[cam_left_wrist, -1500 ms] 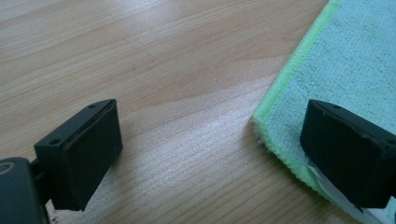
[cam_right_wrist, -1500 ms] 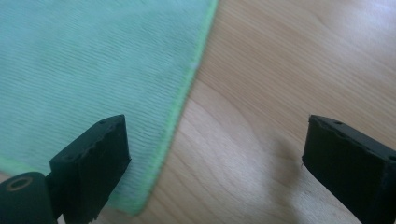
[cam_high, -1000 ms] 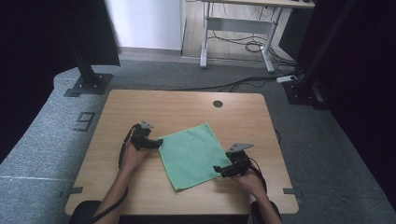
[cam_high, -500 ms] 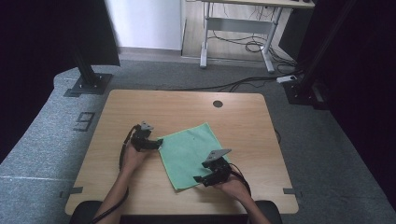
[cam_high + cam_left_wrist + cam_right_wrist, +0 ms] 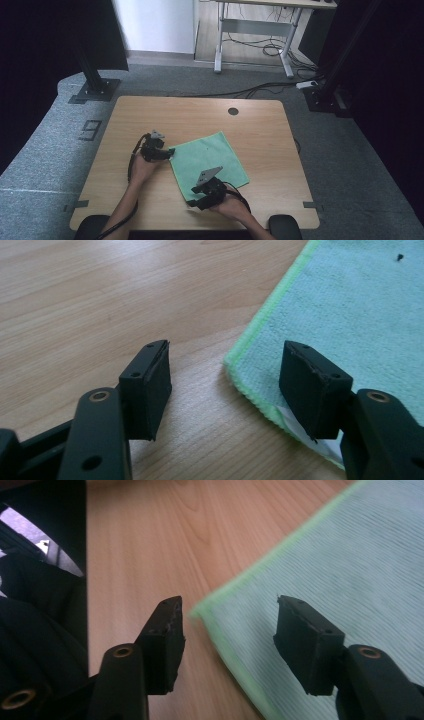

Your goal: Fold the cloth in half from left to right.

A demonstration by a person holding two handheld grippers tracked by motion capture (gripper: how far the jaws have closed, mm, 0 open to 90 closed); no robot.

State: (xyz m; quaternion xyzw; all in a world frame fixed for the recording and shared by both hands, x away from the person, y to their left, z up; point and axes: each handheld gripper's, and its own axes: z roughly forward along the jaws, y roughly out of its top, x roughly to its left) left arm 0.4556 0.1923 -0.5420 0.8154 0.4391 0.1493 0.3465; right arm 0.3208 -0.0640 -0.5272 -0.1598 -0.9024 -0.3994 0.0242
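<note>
A green cloth (image 5: pixel 207 162) lies flat near the middle of the wooden table (image 5: pixel 250 130). My left gripper (image 5: pixel 169 152) is open at the cloth's left corner; in the left gripper view (image 5: pixel 227 387) one jaw rests over the cloth's (image 5: pixel 350 305) edge and the other over bare wood. My right gripper (image 5: pixel 194 202) is open at the cloth's near corner. The right gripper view (image 5: pixel 227 630) has that corner of the cloth (image 5: pixel 340 560) lying between the jaws. A small white tag (image 5: pixel 305 432) peeks from under the cloth by the left gripper's jaw.
A round cable hole (image 5: pixel 233 111) sits in the table's far side. Black frame posts (image 5: pixel 92 75) and a desk with cables (image 5: pixel 260 35) stand on the floor beyond. The table's near edge (image 5: pixel 86 580) runs close to the right gripper.
My right gripper has moved left along the cloth's near edge, from its right corner to its near corner. The left gripper has stayed at the left corner.
</note>
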